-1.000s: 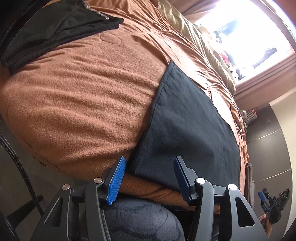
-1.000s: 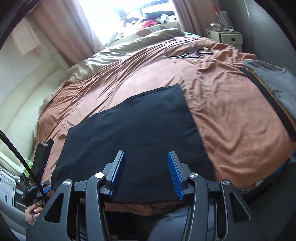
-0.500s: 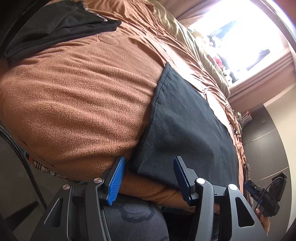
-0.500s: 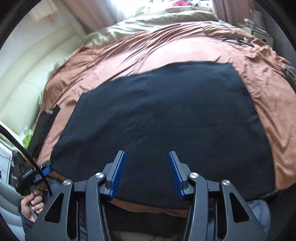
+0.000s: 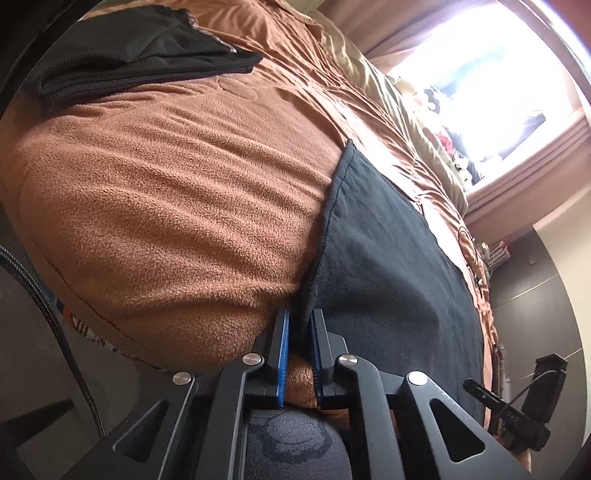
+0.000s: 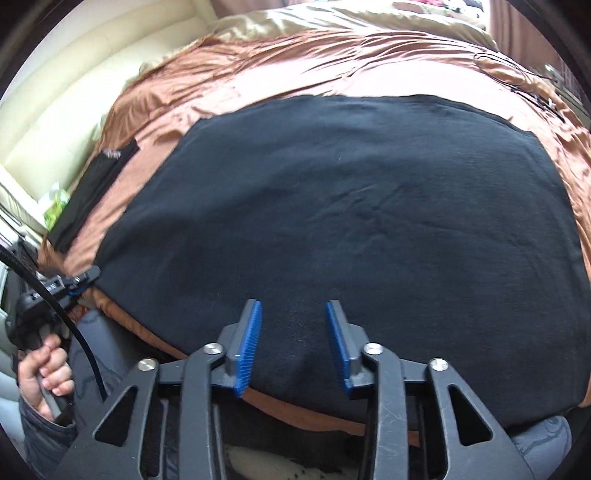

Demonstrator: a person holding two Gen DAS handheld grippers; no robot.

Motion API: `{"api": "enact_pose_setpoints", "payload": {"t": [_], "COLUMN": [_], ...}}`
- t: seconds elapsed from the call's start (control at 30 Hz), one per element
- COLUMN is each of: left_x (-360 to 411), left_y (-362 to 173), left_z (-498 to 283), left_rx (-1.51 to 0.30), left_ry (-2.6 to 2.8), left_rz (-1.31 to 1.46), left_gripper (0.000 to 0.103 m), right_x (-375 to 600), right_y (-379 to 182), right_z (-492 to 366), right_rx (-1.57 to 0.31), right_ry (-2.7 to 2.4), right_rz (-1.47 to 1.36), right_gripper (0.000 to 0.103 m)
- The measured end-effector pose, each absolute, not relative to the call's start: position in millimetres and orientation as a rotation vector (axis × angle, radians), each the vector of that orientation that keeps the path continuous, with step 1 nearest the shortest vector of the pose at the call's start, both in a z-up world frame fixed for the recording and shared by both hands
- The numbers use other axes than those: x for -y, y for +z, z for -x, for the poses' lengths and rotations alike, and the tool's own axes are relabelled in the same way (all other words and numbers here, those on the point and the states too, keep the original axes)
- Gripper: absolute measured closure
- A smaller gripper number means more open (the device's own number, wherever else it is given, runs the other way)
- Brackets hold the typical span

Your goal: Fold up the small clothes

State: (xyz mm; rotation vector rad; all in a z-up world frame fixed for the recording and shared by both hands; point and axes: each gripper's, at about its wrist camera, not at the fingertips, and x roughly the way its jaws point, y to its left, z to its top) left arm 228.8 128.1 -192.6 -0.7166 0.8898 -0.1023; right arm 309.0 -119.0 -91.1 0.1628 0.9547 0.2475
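Note:
A black cloth (image 6: pixel 351 192) lies spread flat on the brown blanket of the bed (image 6: pixel 295 59). In the left wrist view the cloth (image 5: pixel 388 258) runs away to the right, and my left gripper (image 5: pixel 299 332) is shut on its near left corner at the bed's front edge. My right gripper (image 6: pixel 293 325) is open, its blue pads (image 6: pixel 251 339) hovering over the cloth's near edge around its middle. The left gripper also shows at the far left of the right wrist view (image 6: pixel 79 280), held by a hand.
A folded black garment (image 5: pixel 122 62) lies at the far left of the bed, also in the right wrist view (image 6: pixel 92 195). A beige cover (image 6: pixel 332 18) and window lie beyond. Cables (image 6: pixel 517 74) rest at the back right. The bed's front edge drops off near me.
My left gripper has shut on the cloth's near left corner. My right gripper has moved in closer over the cloth's near edge and stays open.

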Motion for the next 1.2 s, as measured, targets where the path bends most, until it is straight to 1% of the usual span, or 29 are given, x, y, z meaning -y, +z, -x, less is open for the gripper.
{"api": "enact_pose_setpoints", "payload": {"t": [0.07,0.17,0.27,0.47,0.93,1.2], "left_x": [-128,-128,-129,-124,-133,-132], "left_y": [-190,-186,-181,-173,-186,-196], "left_z": [-228,-225,-228,-233,-235,-245], "left_rx": [-0.888,-0.894,-0.912,-0.916,-0.937,-0.982], "left_ry": [-0.112,-0.125,-0.142,-0.156,-0.075,-0.092], "left_rz": [0.722,0.733,0.751,0.758,0.842,0.869], "left_gripper": [0.093,0.094,0.094,0.095,0.095,0.094], "right_x": [117,118,118,110,121,127], "right_y": [-95,-98,-102,-108,-112,-114], "right_z": [-316,-332,-349,-394,-499,-549], "right_rx": [-0.965,-0.972,-0.976,-0.988,-0.999,-0.997], "right_ry": [0.229,0.198,0.171,0.160,0.125,0.118], "right_rz": [-0.140,-0.125,-0.118,-0.124,-0.127,-0.128], "right_gripper": [0.085,0.092,0.096,0.097,0.098,0.099]}}
